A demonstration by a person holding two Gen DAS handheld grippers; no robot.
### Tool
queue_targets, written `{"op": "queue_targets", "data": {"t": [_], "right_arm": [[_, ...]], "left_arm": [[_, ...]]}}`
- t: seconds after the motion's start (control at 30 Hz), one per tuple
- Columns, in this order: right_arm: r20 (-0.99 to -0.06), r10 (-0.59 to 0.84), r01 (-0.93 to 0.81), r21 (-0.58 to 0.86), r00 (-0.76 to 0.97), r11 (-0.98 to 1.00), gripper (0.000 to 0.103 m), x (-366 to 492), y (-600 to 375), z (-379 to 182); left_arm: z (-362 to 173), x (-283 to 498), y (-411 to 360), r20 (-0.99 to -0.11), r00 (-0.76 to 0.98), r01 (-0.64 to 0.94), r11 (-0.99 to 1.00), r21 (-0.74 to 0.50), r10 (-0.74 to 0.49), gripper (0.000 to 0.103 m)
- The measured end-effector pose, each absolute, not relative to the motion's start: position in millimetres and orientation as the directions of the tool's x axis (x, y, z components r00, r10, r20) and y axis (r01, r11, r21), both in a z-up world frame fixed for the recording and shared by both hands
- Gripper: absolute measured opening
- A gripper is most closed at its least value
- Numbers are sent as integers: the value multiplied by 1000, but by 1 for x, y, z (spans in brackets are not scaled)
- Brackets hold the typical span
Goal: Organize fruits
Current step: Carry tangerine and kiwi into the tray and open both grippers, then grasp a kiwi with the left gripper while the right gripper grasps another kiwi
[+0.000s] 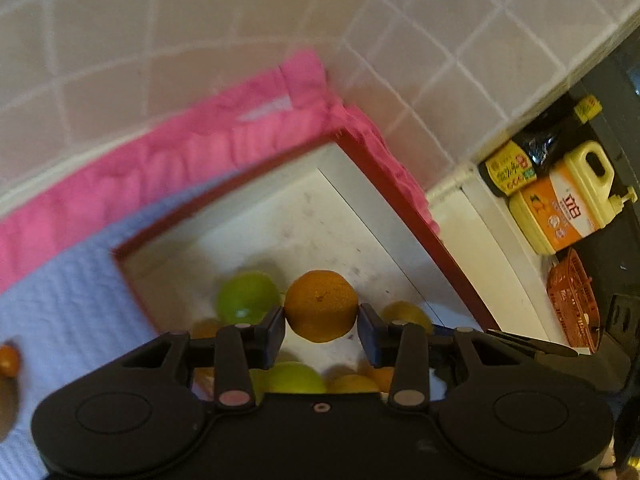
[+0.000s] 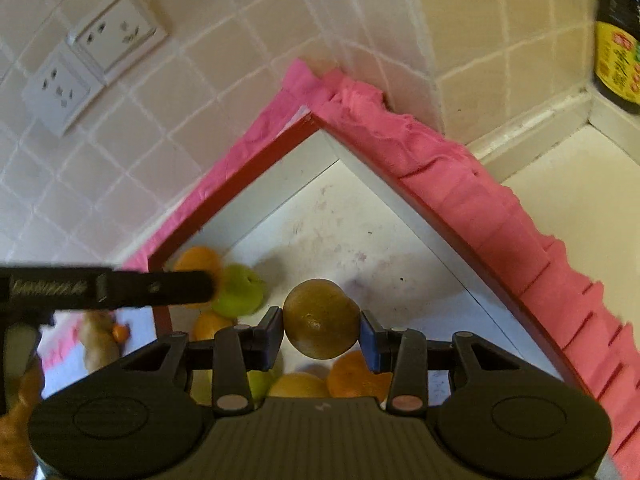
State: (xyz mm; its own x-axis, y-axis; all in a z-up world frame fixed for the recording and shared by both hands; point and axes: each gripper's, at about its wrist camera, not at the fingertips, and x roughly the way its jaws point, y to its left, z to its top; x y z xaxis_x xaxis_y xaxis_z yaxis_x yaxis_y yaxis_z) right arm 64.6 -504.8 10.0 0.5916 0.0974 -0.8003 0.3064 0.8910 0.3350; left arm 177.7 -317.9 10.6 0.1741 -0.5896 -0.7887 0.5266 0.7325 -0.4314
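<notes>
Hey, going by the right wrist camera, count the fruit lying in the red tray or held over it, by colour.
Orange fruit: 3
Green fruit: 2
Yellow fruit: 1
Brown fruit: 1, held in the right gripper
Total: 7, though more may be hidden behind the gripper.

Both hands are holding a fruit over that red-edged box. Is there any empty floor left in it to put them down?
Yes. The box floor is bare toward its far corner and along the right wall beside the pink cloth. The near-left part is crowded with limes and oranges, under the orange and the brownish fruit.
</notes>
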Motion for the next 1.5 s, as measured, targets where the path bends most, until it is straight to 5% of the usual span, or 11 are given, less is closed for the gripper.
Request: {"op": "queue_targets", "data": {"t": [0.7,1.5], "right_arm": [[-847,13,160,115,532,980,45,78,-471,-3],[-758,61,41,115,650,992,53,94,-412,70]], "left_arm": [[-29,182,-353,-866,143,491,794,-358,-479,51],[64,196,-231,-780,442,389,878,-278,-443,57]]}}
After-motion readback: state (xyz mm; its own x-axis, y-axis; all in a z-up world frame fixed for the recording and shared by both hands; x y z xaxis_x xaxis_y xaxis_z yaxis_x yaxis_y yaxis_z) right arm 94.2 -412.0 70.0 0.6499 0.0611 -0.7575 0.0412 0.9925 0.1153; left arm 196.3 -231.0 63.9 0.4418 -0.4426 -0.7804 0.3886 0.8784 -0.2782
